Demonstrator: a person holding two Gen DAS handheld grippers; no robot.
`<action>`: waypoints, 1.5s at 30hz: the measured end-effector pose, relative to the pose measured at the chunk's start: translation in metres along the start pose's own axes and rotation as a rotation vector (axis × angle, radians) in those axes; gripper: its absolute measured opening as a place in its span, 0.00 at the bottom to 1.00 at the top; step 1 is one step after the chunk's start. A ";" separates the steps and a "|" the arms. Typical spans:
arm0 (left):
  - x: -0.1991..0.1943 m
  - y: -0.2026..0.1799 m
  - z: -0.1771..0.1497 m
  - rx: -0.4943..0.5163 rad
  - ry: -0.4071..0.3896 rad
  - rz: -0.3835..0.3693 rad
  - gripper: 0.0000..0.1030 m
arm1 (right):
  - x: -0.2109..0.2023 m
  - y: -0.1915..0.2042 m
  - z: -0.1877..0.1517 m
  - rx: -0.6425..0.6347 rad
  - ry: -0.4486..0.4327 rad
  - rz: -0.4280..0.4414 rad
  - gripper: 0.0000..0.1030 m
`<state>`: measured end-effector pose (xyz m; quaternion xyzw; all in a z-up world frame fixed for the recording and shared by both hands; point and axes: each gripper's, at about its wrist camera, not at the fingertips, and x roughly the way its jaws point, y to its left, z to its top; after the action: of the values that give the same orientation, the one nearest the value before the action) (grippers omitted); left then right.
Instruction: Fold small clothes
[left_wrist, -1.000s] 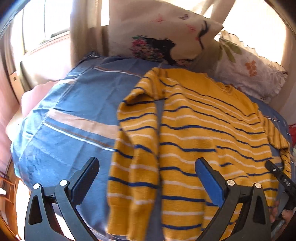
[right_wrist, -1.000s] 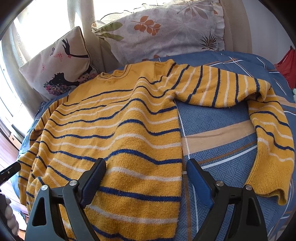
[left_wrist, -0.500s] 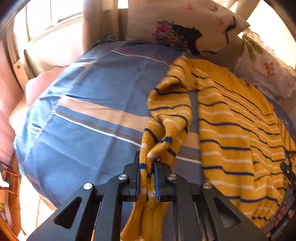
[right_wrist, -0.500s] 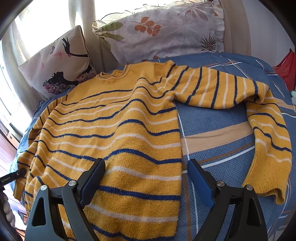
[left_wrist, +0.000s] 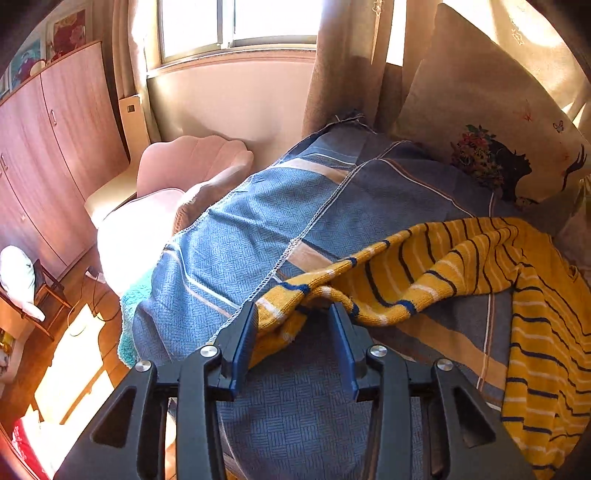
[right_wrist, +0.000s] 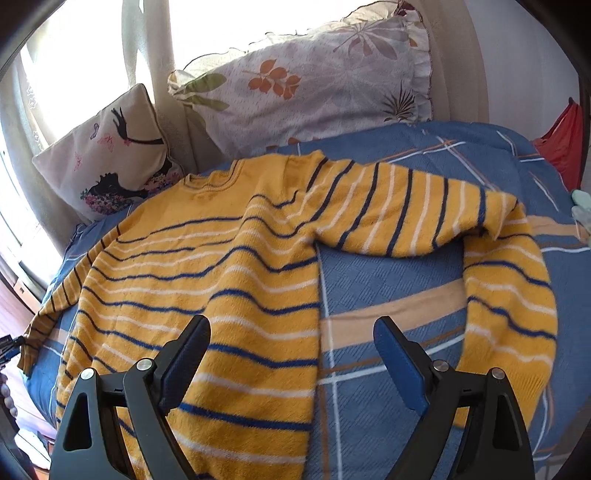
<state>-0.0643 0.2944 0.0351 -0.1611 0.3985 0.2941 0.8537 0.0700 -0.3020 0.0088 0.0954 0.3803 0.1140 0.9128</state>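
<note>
A yellow sweater (right_wrist: 236, 266) with blue and white stripes lies face up on a blue checked bedspread (right_wrist: 388, 280). Its left sleeve (left_wrist: 424, 269) is stretched out sideways toward the bed's left edge. My left gripper (left_wrist: 295, 314) has its jaws partly apart around that sleeve's cuff (left_wrist: 288, 314); the cuff lies between the pads, which do not pinch it. My right gripper (right_wrist: 291, 332) is open and empty, hovering over the sweater's lower right hem. The right sleeve (right_wrist: 506, 295) bends down along the bed's right side.
Two pillows (right_wrist: 110, 155) (right_wrist: 306, 81) lean against the headboard behind the sweater. A pink chair (left_wrist: 177, 173) and a wooden wardrobe (left_wrist: 55, 140) stand left of the bed. A red object (right_wrist: 561, 144) sits at the far right. The bedspread's left edge (left_wrist: 155, 306) drops to the floor.
My left gripper closed on the left sleeve, pulled it out sideways to the left, and has now opened partway around the cuff. The right gripper has barely moved.
</note>
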 end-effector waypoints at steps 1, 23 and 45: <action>-0.001 0.001 -0.004 -0.001 0.003 -0.030 0.38 | -0.002 -0.005 0.007 -0.001 -0.022 -0.014 0.90; -0.009 -0.092 -0.050 0.105 0.122 -0.386 0.47 | 0.196 -0.011 0.163 -0.271 0.226 0.058 0.08; -0.002 -0.127 -0.077 0.161 0.228 -0.510 0.49 | 0.147 0.018 0.175 -0.412 0.076 -0.293 0.55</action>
<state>-0.0302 0.1560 -0.0072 -0.2198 0.4605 0.0172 0.8598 0.2935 -0.2592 0.0354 -0.1531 0.3929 0.0592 0.9048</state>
